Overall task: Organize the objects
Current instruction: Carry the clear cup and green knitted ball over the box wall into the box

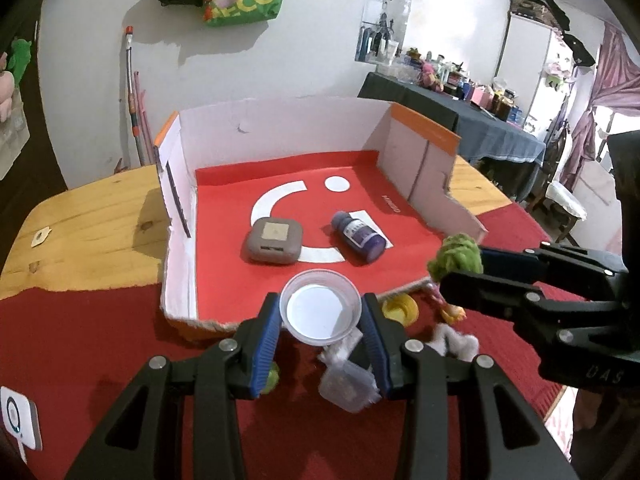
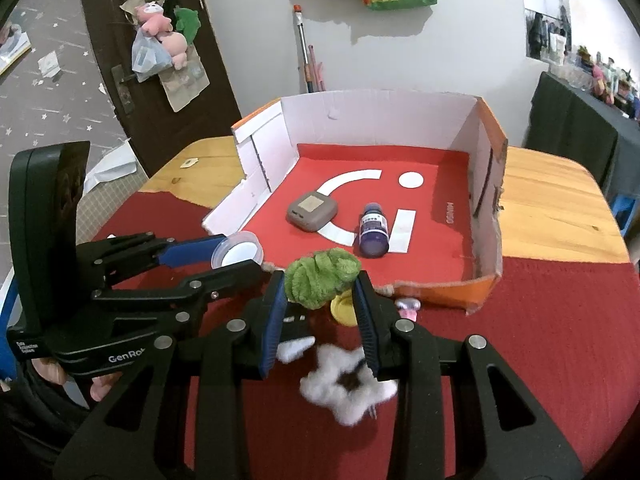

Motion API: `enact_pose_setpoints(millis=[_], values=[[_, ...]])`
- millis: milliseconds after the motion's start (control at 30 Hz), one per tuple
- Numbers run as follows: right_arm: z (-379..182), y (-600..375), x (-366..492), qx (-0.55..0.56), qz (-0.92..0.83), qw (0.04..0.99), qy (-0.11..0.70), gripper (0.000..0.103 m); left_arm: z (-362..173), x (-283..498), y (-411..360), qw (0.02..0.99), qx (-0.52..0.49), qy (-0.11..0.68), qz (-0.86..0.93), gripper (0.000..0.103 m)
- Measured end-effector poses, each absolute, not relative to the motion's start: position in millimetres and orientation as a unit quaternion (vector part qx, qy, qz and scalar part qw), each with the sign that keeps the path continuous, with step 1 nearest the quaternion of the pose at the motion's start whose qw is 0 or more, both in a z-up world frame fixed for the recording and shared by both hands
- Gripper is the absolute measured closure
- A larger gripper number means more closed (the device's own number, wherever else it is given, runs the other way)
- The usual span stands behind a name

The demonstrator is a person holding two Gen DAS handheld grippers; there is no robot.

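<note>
My left gripper [image 1: 322, 312] is shut on a clear plastic cup [image 1: 320, 309], held above the front edge of the open cardboard box [image 1: 280, 120]. My right gripper [image 2: 320, 286] is shut on a green fuzzy scrunchie [image 2: 320, 272], also at the box's front edge; it shows in the left wrist view [image 1: 456, 258]. Inside the box, on its red floor, lie a grey square case [image 1: 274, 240] and a purple bottle [image 1: 360, 236] on its side. On the red cloth below lie a white fuzzy scrunchie [image 2: 344, 384], a yellow lid [image 2: 344, 308] and a small clear container [image 1: 346, 388].
The box sits on a wooden table [image 1: 92, 220] partly covered by a red cloth [image 2: 560, 340]. A small pink toy [image 2: 408, 308] lies by the box's front wall. A white device [image 1: 20, 420] lies at the cloth's left edge. A dark-covered table [image 1: 480, 120] stands behind.
</note>
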State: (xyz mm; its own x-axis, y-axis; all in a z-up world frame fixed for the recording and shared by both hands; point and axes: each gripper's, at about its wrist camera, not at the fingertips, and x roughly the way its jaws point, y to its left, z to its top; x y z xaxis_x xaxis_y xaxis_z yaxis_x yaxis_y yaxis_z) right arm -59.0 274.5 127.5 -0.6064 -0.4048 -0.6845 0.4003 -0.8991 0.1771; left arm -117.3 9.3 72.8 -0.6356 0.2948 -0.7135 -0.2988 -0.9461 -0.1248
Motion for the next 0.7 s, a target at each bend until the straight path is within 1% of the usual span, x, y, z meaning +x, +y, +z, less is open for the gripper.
enact_pose_setpoints(millis=[333,700], values=[[114.9,269.5,-96.8,0.409,-0.884,0.227,-0.013,0.071,61.0,-151.6,1.7,0.16,-0.423,-0.003,0.892,0.061],[97.7,260.9,-120.0,0.443,-0.864,0.236,-0.014,0.071,48.8,-168.6,-1.2,0.162,-0.444,-0.001,0.881,0.061]])
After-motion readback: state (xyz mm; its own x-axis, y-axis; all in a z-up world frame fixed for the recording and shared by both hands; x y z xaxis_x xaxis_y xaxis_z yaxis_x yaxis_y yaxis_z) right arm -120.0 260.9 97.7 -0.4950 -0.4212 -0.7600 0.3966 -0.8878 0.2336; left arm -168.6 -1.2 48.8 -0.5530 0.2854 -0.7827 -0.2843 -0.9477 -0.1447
